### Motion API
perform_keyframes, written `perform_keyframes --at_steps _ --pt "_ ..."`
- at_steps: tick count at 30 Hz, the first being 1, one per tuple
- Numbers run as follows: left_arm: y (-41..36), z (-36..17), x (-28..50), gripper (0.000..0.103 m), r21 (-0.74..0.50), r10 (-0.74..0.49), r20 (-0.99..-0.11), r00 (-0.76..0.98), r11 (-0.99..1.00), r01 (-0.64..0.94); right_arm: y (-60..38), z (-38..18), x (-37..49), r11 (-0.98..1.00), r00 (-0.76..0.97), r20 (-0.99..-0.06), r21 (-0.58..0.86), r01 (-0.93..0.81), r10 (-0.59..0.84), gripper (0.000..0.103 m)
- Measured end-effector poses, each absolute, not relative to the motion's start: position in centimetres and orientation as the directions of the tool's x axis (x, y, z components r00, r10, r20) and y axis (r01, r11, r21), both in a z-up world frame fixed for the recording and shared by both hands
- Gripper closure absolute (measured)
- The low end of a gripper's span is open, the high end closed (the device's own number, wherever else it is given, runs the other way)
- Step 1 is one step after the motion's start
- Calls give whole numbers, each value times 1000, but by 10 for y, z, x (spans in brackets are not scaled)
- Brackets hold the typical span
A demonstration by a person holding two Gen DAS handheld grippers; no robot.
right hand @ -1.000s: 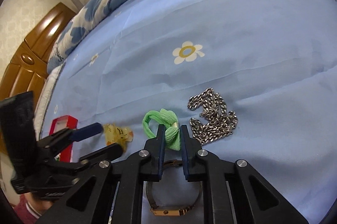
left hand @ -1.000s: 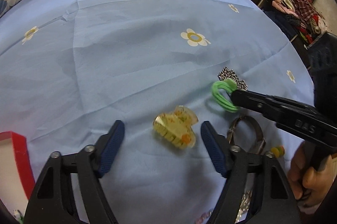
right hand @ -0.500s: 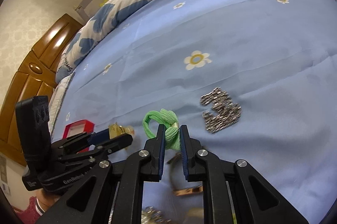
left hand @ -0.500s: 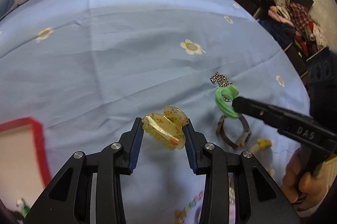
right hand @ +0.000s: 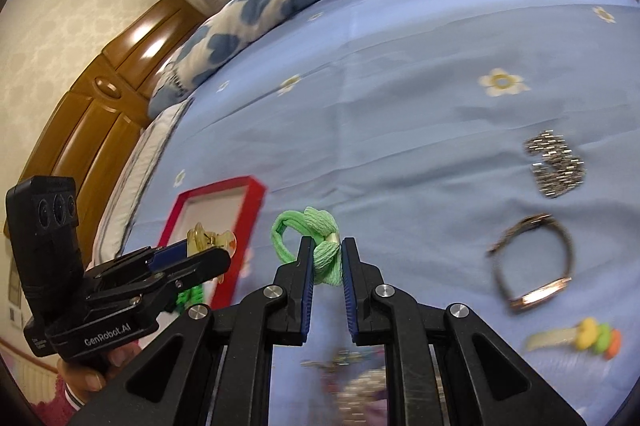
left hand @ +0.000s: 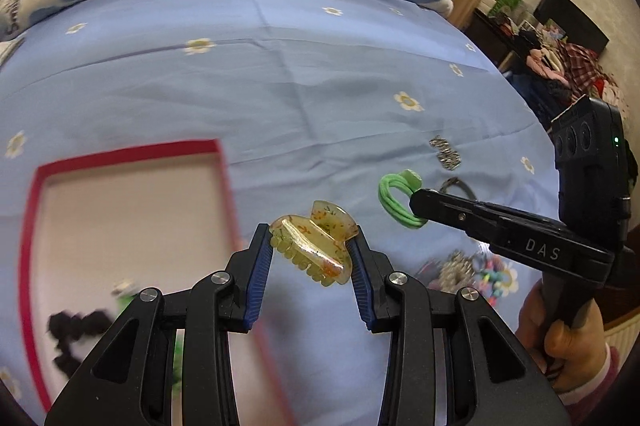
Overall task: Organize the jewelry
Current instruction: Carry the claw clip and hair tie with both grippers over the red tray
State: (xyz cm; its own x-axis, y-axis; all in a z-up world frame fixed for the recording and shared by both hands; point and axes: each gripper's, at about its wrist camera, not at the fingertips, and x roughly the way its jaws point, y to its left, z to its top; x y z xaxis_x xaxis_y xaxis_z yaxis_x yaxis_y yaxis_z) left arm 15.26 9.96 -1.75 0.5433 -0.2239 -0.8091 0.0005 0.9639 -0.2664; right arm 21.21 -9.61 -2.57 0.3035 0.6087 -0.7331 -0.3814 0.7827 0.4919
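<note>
Clip (left hand: pixel 314 250) and scrunchie (right hand: pixel 316 246) are both hanging clear of the blue sheet (left hand: pixel 280 97). I am clamping my left gripper (left hand: pixel 310 260) on the yellow clip, just beside the red box (left hand: pixel 128 149). I am pinching the green scrunchie in my right gripper (right hand: pixel 324 262). Chain (right hand: pixel 554 167), watch (right hand: pixel 532 262) and bead charm (right hand: pixel 592 338) are lying on the sheet to the right.

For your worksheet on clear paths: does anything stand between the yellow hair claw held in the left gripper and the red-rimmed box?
Nothing visible does. The left gripper holds the yellow hair claw lifted beside the red-rimmed box; only bare bedsheet lies between them.
</note>
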Motion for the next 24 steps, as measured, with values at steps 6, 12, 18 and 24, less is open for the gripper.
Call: perform_keyframes --at_steps 6,12,18,24 --pt "140 -16 127 67 -264 -179 -809 559 962 -75 -52 -23 196 751 257 -729 501 -431 634 90" --pt "176 -19 110 67 -254 -134 -814 565 957 -139 -13 -21 181 721 222 -724 507 -471 654 90" --pt "206 -21 101 67 -241 -94 -816 571 952 -188 21 -24 171 702 191 -727 504 -503 660 90" --pt "227 -24 96 67 -244 -79 -816 573 945 -217 43 -29 168 696 174 -736 496 -519 654 90"
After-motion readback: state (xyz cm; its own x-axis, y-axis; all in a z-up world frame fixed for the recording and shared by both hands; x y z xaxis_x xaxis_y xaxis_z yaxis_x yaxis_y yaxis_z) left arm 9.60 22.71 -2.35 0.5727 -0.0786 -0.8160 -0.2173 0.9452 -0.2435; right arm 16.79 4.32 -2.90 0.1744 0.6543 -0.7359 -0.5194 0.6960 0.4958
